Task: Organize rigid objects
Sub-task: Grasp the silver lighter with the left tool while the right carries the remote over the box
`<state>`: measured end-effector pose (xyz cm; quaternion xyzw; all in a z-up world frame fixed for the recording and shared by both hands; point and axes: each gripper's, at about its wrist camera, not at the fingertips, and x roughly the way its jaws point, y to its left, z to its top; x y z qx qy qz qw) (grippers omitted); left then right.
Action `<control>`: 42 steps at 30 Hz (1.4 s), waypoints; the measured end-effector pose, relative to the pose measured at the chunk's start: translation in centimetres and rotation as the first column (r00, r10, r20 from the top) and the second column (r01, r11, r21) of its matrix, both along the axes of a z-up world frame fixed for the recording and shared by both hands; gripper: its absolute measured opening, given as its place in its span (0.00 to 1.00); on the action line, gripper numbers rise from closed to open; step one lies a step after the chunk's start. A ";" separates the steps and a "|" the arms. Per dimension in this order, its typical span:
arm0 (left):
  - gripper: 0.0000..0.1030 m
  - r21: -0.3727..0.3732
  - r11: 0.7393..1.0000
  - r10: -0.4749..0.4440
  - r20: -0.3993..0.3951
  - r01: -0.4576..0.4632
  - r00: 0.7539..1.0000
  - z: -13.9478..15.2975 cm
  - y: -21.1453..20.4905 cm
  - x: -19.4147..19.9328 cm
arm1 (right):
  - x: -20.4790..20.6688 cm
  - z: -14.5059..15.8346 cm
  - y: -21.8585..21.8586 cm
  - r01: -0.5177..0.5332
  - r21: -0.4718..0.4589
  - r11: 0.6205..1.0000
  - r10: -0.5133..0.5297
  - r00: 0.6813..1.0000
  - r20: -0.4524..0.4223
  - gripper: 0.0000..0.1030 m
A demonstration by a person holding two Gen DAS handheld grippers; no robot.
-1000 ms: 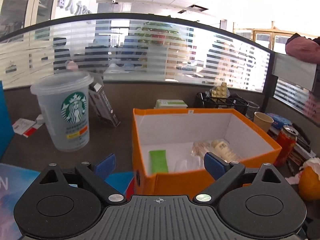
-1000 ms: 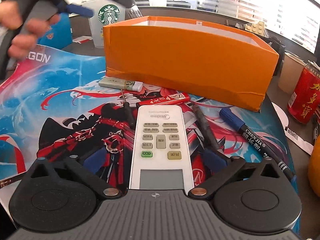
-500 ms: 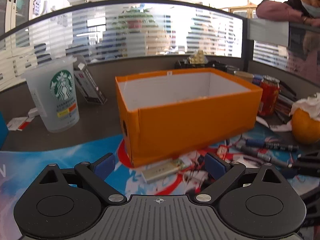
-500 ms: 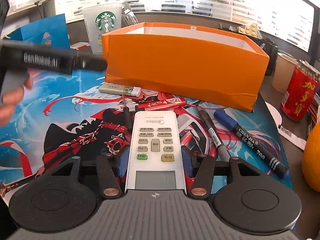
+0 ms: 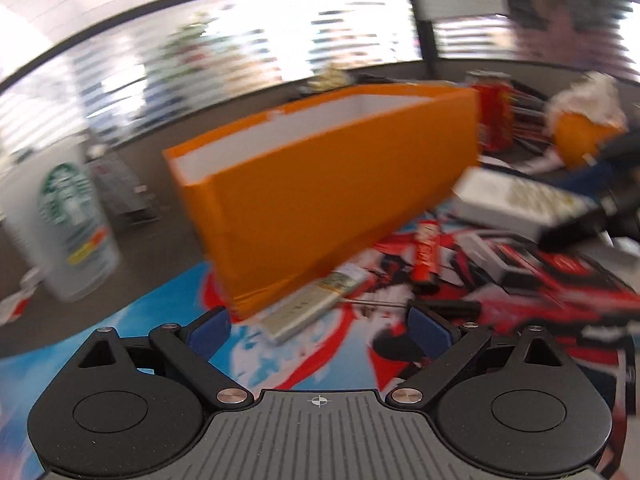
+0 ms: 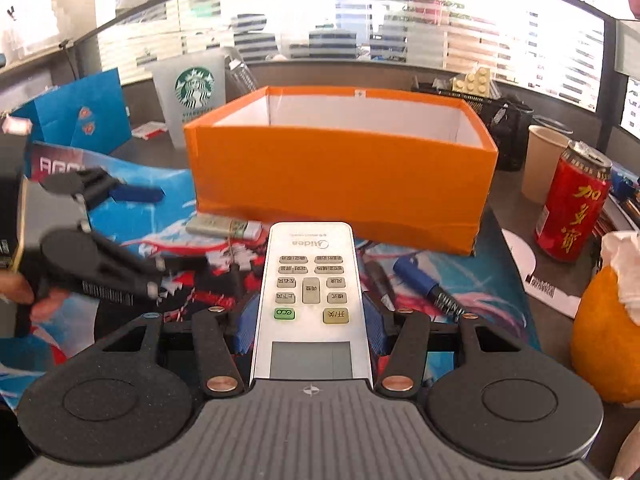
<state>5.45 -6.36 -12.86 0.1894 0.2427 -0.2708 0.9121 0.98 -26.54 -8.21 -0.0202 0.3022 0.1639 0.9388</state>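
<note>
Sorting is only getting going: your right hand-held gripper (image 6: 310,320) is clamping the remote (image 6: 312,288) just short of the orange box (image 6: 340,176), while your left hand-held gripper (image 5: 318,326) is gaping empty over the lighter (image 5: 308,312), markers (image 6: 428,286) waiting.

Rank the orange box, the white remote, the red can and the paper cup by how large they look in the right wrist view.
1. orange box
2. white remote, though it sits nearest the camera in the right gripper, which inflates it
3. red can
4. paper cup, close to the can in apparent size and partly hidden behind it, so this order is unsure
</note>
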 end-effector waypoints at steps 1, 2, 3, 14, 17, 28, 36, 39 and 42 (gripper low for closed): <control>0.94 0.007 1.000 -0.021 -0.007 0.021 1.000 -0.2 -0.1 0.3 | 0.2 0.2 -0.1 0.001 0.004 1.000 -0.001 1.000 0.006 0.49; 0.94 0.014 0.999 -0.033 -0.017 0.033 0.999 -0.4 -0.1 0.8 | 0.3 0.4 -0.1 0.003 0.006 1.000 -0.003 1.000 0.013 0.49; 0.94 0.014 0.998 -0.054 -0.036 0.055 0.998 -0.5 -0.1 1.3 | 0.4 0.6 -0.1 0.003 0.009 1.000 -0.003 1.000 0.019 0.49; 0.99 -0.099 0.977 -0.202 -0.186 0.187 0.961 -1.1 1.1 4.9 | 1.5 3.7 -0.6 0.005 0.056 0.998 -0.009 0.996 0.084 0.49; 0.99 -0.111 0.976 -0.208 -0.190 0.190 0.959 -1.3 1.3 4.7 | 2.0 5.0 -0.4 -0.002 0.051 0.999 -0.004 0.993 0.114 0.49; 0.94 -0.110 0.972 -0.226 -0.181 0.209 0.957 -1.2 0.6 4.1 | 7.4 8.5 0.4 -0.053 0.048 0.997 0.045 0.989 0.143 0.49; 0.74 -0.109 0.967 -0.247 -0.175 0.231 0.953 -0.7 -0.2 3.0 | 14.1 8.1 0.8 -0.042 0.021 0.999 0.041 0.997 0.061 0.49; 0.52 -0.127 0.974 -0.209 -0.200 0.186 0.957 -0.2 -0.1 3.7 | 15.6 7.6 0.8 -0.030 0.019 0.999 0.029 0.999 0.046 0.49; 0.47 -0.210 0.966 -0.206 -0.264 0.152 0.942 0.3 0.6 4.7 | 15.9 7.4 0.7 -0.030 0.033 0.999 0.029 0.999 0.043 0.49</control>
